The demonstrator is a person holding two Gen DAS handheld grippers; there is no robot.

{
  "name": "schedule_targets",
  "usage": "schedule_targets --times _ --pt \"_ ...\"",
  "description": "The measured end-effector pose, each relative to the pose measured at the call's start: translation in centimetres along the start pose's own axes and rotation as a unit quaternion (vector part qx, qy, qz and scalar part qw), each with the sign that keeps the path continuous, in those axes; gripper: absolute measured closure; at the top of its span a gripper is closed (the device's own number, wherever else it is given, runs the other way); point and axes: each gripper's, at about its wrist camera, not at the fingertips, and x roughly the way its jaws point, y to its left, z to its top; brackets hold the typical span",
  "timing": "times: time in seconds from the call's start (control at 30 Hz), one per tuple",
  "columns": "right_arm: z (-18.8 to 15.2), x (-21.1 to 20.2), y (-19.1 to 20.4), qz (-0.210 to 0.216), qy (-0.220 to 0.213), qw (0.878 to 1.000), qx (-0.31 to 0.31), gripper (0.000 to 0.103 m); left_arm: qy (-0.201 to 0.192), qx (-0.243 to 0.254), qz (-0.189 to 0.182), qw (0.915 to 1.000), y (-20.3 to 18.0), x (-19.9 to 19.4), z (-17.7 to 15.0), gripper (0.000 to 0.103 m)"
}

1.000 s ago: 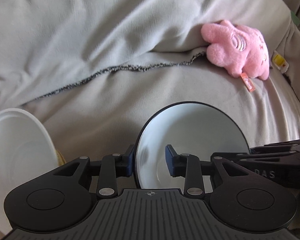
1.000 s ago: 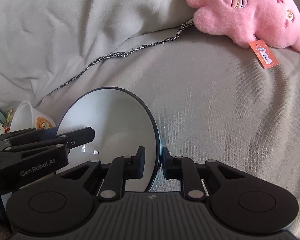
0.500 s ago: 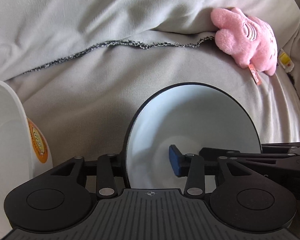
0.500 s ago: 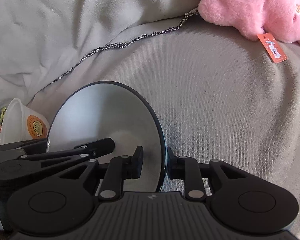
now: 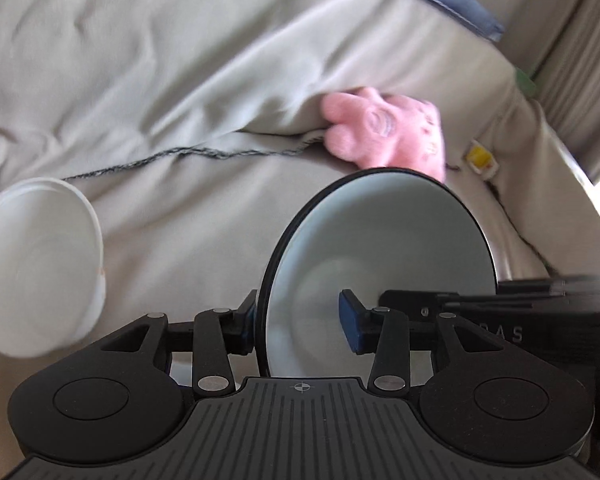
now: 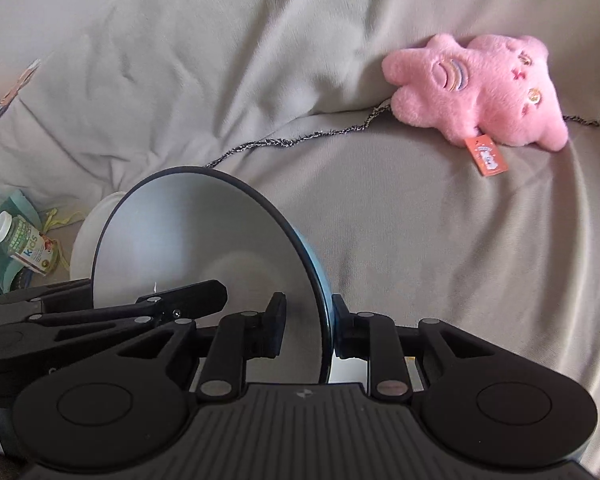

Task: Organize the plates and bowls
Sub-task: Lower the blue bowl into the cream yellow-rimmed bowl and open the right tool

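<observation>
Holding: my right gripper (image 6: 306,330) is clamped on the near rim of a dark-edged bowl (image 6: 204,256), which stands tilted on edge in front of it, hollow side facing left.
Left gripper: my left gripper (image 5: 296,326) straddles the bowl's opposite rim; its jaws have just been opening. One pad lies against the outside of the rim, the blue pad (image 5: 350,330) stands clear inside the hollow, so it is no longer squeezing.
Ahead of the grippers: a grey blanket (image 6: 420,240) over a soft seat, with a pink plush toy (image 6: 484,88) further off to the right.
To my left: a white bowl (image 5: 36,268) lying on its side; beyond it in the right view, a small bottle (image 6: 26,244).
Step in hand: I judge this a handover, the bowl passing to my right gripper alone.
Next move: likely drawing my left gripper clear of the rim, then carrying the bowl toward the white one, keeping the grip firm since the rim is thin and smooth.
</observation>
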Motion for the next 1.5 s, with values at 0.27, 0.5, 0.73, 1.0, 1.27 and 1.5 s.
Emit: schedule_targets --times 0.27,0.5,0.73,1.0,1.27,1.5 --pt "-5.6 -1.7 -2.2 -0.044 0.042 0.998 -0.003 0.079 0.061 0.043 -0.01 0.9972 -3.6 2.2 -5.6 0.058" --pt "-8.8 1.8 -4.7 -0.053 0.087 0.995 0.017 0.079 0.067 0.056 -0.012 0.9961 -3.9 3.5 -7.1 0.062" --pt "-9.1 2.3 -6.7 -0.037 0.085 0.995 0.04 0.08 0.074 0.06 -0.024 0.9952 -3.6 3.7 -7.3 0.074" --pt "-9.5 1.6 -7.0 -0.04 0.076 0.996 0.028 0.08 0.058 0.05 -0.022 0.9968 -3.2 2.7 -7.1 0.077" --pt "-9.2 1.6 -6.7 -0.057 0.058 0.997 0.021 0.08 0.018 0.032 -0.025 0.999 -2.2 1.1 -6.6 0.079" --pt "-8.8 0.7 -6.2 -0.074 0.039 0.996 0.007 0.08 0.005 0.011 -0.044 0.999 -1.2 0.5 -6.2 0.079"
